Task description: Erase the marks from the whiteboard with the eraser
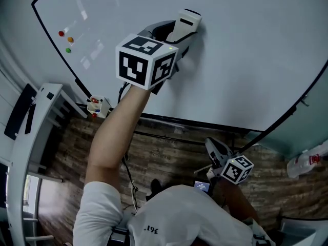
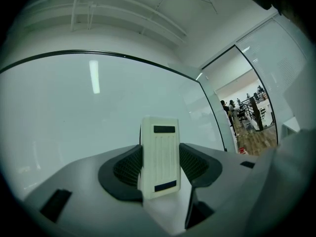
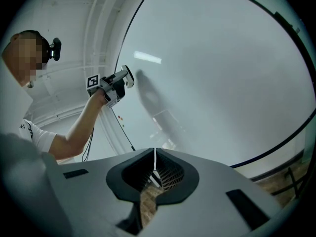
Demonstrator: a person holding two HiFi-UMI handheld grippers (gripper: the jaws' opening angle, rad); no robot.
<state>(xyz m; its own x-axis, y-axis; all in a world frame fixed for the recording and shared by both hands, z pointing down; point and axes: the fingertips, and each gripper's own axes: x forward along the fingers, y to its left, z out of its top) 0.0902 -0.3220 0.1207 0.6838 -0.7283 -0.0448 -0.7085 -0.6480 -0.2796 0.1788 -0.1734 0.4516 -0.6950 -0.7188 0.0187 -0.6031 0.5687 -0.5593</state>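
Eraser points lengthwise at the whiteboard, clamped between the left gripper jaws; right gripper jaws together, empty.

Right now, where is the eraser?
The eraser is clamped in the left gripper, held against the whiteboard near the top centre of the head view, well right of the coloured magnets.

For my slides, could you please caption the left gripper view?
Left gripper shut on the white eraser, held up to a whiteboard showing no marks.
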